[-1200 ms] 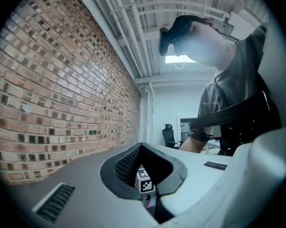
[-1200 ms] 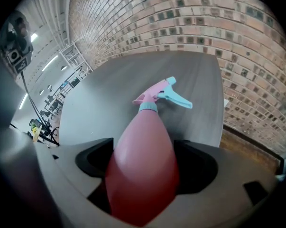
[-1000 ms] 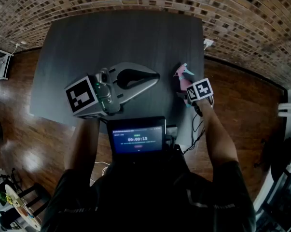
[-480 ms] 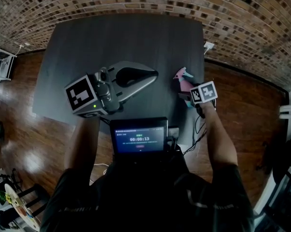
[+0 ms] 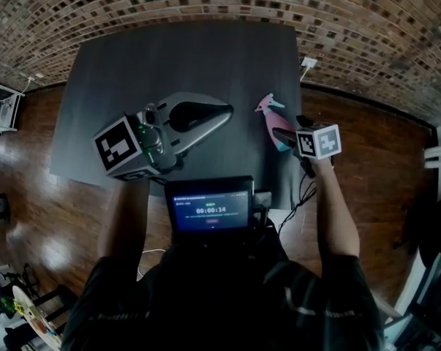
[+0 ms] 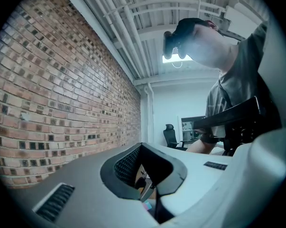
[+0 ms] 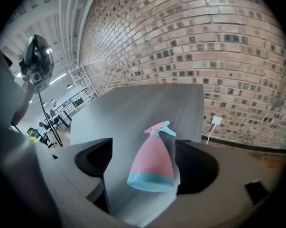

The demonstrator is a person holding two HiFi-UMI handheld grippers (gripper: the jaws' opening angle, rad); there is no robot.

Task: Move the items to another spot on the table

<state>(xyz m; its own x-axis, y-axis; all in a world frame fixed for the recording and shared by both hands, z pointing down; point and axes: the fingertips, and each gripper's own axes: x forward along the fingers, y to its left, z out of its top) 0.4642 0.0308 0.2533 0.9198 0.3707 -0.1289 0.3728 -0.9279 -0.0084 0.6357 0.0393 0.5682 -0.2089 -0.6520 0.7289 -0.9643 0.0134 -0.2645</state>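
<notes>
A pink spray bottle [image 5: 273,123] with a teal base and trigger lies on its side near the right edge of the dark table [image 5: 169,57]. In the right gripper view the bottle [image 7: 154,163] lies base toward the camera, between the wide jaws. My right gripper [image 5: 287,134] sits just behind it and its jaws are closing. The left jaw stands clear of the bottle; the right jaw is close beside it. My left gripper [image 5: 227,113] rests on the table's front left, its jaws brought together to a point. I see nothing between them.
The table's right edge [image 5: 302,123] runs close to the bottle, with wooden floor beyond. A wall outlet [image 7: 216,121] sits low on the brick wall. A screen [image 5: 209,207] hangs at the person's chest, and cables [image 5: 300,189] trail below the right gripper.
My right gripper has drawn back to the right, off the bottle, which now lies alone on the table. The left gripper has stayed in place.
</notes>
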